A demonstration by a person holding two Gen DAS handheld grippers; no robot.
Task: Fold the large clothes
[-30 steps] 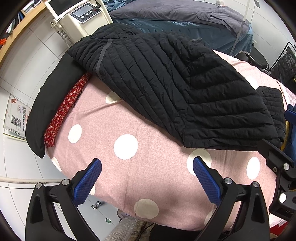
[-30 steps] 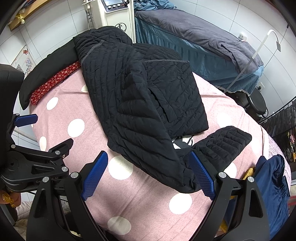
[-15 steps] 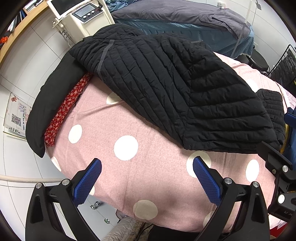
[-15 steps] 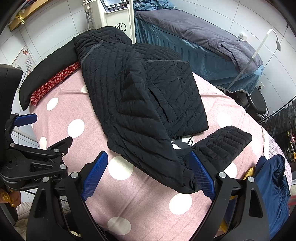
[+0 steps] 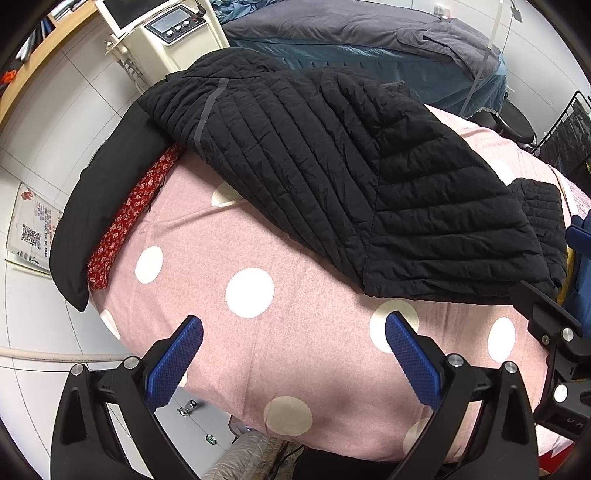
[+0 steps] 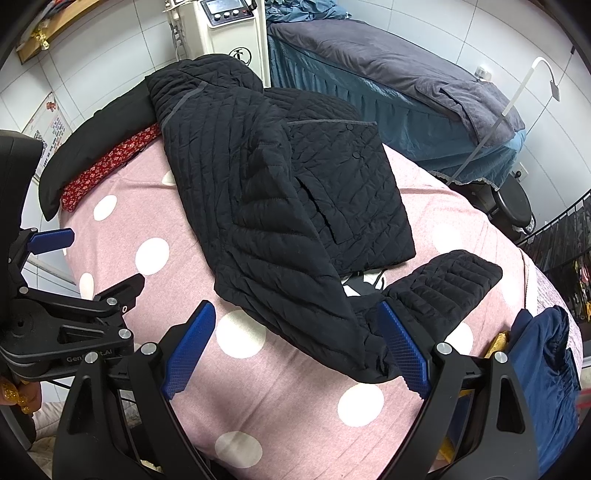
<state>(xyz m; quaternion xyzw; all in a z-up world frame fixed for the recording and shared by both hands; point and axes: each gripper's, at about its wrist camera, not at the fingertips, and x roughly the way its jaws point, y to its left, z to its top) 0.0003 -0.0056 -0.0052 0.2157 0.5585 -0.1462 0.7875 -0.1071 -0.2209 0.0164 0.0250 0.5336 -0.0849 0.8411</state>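
A black quilted puffer jacket [image 5: 351, 177] lies partly folded on a pink polka-dot table cover [image 5: 288, 332]. In the right wrist view the jacket [image 6: 280, 206] has one side folded over its body and a sleeve [image 6: 443, 288] sticking out to the right. My left gripper [image 5: 293, 354] is open and empty, above the pink cover in front of the jacket's near hem. My right gripper [image 6: 295, 343] is open and empty, its right fingertip by the jacket's lower corner near the sleeve. The left gripper also shows at the left of the right wrist view [image 6: 74, 273].
A black cloth [image 5: 99, 206] with red floral lining [image 5: 129, 218] hangs over the table's far left edge. A navy garment [image 6: 543, 380] lies at the right. A white machine [image 6: 229, 29] and a blue-grey treatment bed [image 6: 406, 81] stand behind.
Almost nothing has changed. Both grippers stay open and the jacket lies as before; the left view has shifted very slightly.
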